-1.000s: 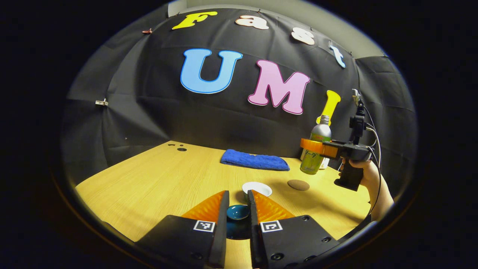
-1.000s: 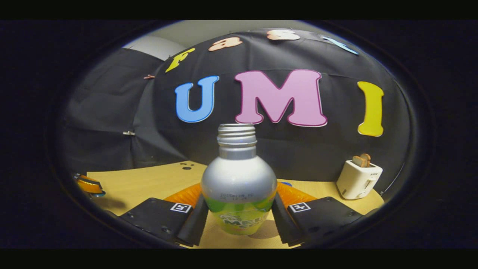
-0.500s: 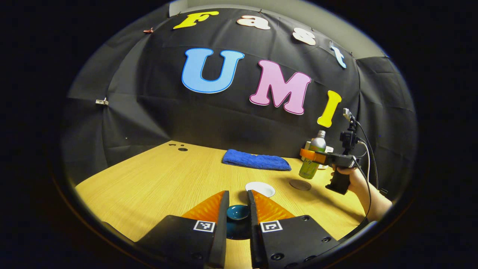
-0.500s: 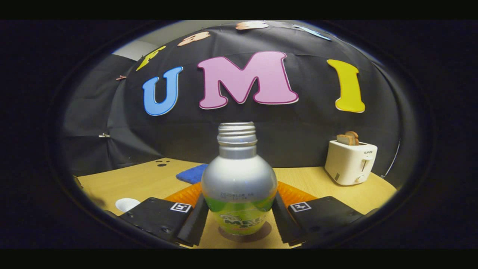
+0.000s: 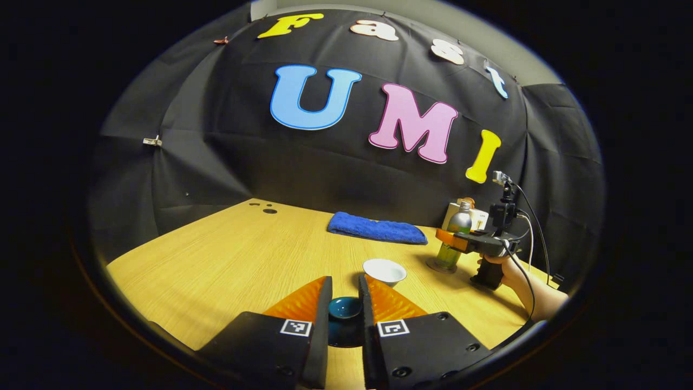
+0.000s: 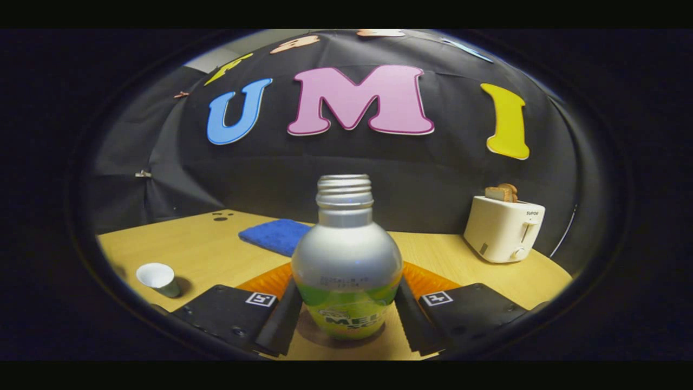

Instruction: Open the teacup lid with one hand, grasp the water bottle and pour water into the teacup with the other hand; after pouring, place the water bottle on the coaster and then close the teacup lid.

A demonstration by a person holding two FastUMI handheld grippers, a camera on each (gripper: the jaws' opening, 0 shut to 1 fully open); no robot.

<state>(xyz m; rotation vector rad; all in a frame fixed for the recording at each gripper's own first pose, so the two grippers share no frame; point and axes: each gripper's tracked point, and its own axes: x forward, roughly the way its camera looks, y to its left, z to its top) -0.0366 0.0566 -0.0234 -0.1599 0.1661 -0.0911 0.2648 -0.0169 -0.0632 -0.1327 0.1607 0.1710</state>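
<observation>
My left gripper (image 5: 345,287) is shut on the dark teal teacup lid (image 5: 345,307), held above the table's near side. Just beyond it stands the teacup (image 5: 384,270), uncovered and white inside. To its right the silver-and-green water bottle (image 5: 456,238) stands upright on the round brown coaster (image 5: 436,267), gripped by my right gripper (image 5: 450,241) in a person's hand. In the right gripper view the uncapped bottle (image 6: 346,254) sits between the fingers of my right gripper (image 6: 346,287), with the coaster (image 6: 307,331) under it. The teacup (image 6: 157,278) is at the far left.
A folded blue towel (image 5: 376,231) lies at the back of the wooden table (image 5: 227,260). A white toaster (image 6: 506,228) with toast stands at the back right, close behind the bottle. Small dark holes (image 5: 269,210) mark the far left corner.
My right gripper has carried the bottle away from the teacup, rightward and down, until it stands on the coaster. My left gripper has kept the lid nearly still.
</observation>
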